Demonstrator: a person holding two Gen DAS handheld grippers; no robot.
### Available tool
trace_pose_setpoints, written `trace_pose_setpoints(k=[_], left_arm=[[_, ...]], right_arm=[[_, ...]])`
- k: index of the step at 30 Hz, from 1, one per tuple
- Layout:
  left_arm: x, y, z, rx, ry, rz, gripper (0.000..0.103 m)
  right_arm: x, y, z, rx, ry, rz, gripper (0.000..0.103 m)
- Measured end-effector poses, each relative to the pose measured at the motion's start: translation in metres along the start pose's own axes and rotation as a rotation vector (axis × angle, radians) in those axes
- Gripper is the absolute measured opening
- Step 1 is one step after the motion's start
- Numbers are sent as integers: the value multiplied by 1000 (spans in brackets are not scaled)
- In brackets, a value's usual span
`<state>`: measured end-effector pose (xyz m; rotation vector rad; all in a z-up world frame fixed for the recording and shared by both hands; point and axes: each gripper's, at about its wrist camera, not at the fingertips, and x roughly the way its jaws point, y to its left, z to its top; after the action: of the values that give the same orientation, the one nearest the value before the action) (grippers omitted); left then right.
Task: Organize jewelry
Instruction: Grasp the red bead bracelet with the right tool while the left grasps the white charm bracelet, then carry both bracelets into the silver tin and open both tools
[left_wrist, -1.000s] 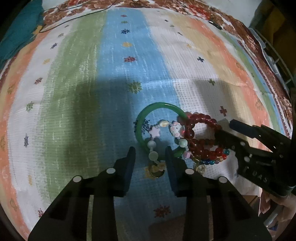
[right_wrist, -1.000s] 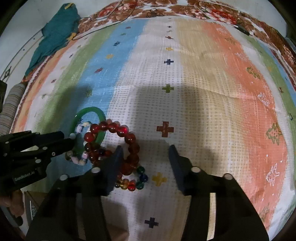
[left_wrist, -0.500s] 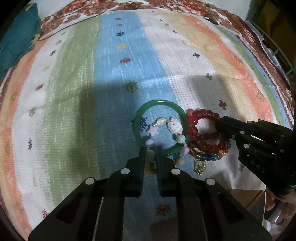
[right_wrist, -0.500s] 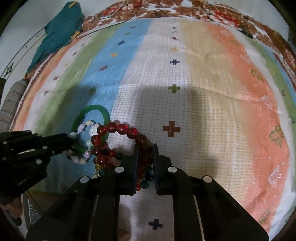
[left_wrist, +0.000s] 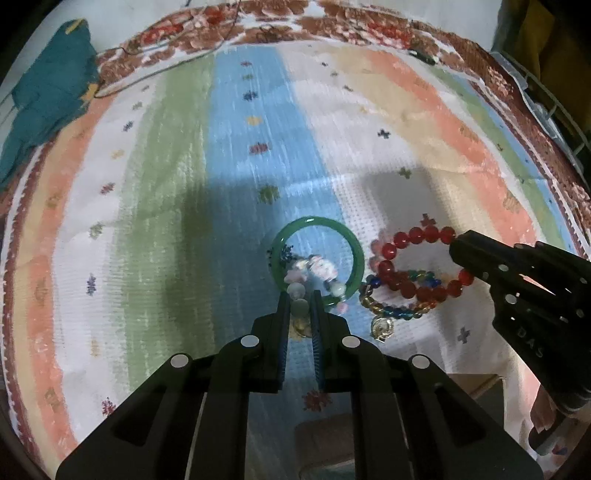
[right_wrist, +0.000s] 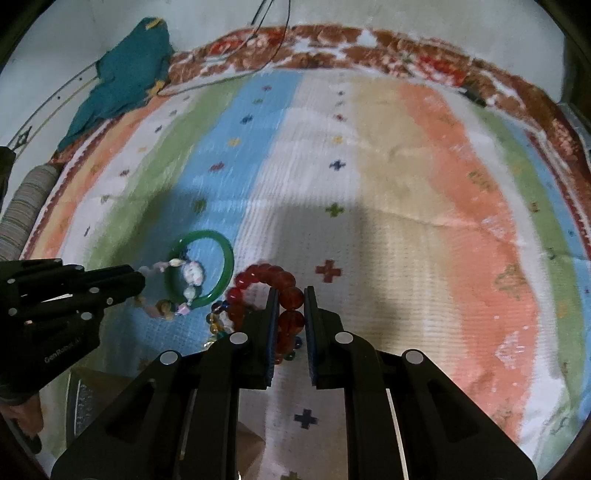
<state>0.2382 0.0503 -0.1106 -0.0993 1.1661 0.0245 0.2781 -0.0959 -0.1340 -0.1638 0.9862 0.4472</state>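
- My left gripper (left_wrist: 300, 295) has its two fingers drawn close together, pinching the pale beads of a charm bracelet (left_wrist: 314, 275) between the tips.
- That charm bracelet lies across a green bangle (left_wrist: 355, 254) on a striped cloth (left_wrist: 166, 229); its little white and pink charms are blurred, and I cannot make out their shapes.
- A small gold piece sits just under my left fingertips, mostly hidden by them.
- My right gripper (right_wrist: 290, 295) is clamped on a red bead bracelet (right_wrist: 258, 275); the big red beads fill the narrow gap between the fingers.
- The near part of the red bead bracelet is hidden beneath my right fingers.
- A multicolour bead bracelet (left_wrist: 399, 308) lies tangled with the red one, just right of the green bangle, touching it or nearly so; I cannot tell which.
- A small round gold charm (left_wrist: 383, 326) hangs off the multicolour strand towards me.
- In the right wrist view, most of the multicolour strand is covered by my gripper; only a few beads peek out.
- A teal cloth (right_wrist: 125, 81) lies bunched at the far left edge, cut off in the left wrist view.
- A thin cable (right_wrist: 229, 50) trails across the far border of the striped cloth.
- The near edge of the striped cloth is blocked by both gripper bodies.
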Motion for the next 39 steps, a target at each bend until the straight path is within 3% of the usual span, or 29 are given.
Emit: trace_pose_setpoints(k=[15,39], left_arm=[[-48,-11,-1,1,-92,-17,11],[-117,-30,-33,12,-206,-87,11]], right_arm=[[-51,-3,-7,31,-87,-12,14],[-109,7,-23,33,-186,1,14]])
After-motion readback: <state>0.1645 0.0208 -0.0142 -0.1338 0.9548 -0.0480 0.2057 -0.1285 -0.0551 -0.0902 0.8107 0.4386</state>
